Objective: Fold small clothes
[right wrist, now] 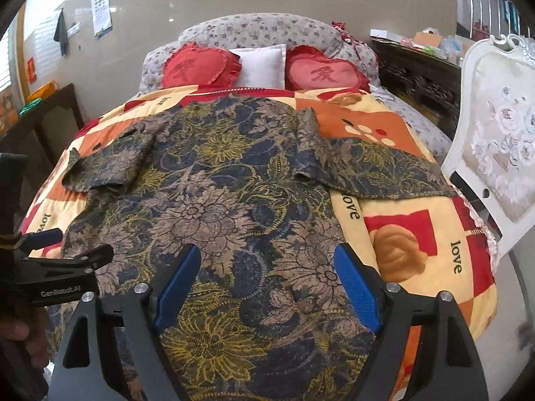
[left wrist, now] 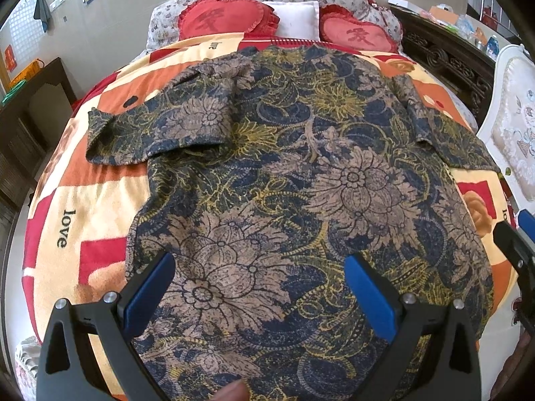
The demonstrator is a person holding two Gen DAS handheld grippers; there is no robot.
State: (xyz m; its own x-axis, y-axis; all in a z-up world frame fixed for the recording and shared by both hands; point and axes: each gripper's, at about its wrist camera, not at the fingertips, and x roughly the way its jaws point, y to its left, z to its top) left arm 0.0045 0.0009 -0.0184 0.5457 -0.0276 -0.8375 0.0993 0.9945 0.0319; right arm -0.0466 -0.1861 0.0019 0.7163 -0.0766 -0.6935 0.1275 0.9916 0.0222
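Observation:
A short-sleeved shirt with a dark blue, tan and yellow flower print lies spread flat on the bed, collar towards the pillows and both sleeves out to the sides. It also shows in the right wrist view. My left gripper is open and empty, hovering over the shirt's lower left part. My right gripper is open and empty over the lower right part, near the hem. Each gripper shows at the edge of the other's view: the right one and the left one.
The shirt lies on a red, orange and cream blanket printed "love". Two red heart cushions and a white pillow lie at the headboard. A white chair stands at the right, dark wooden furniture at the left.

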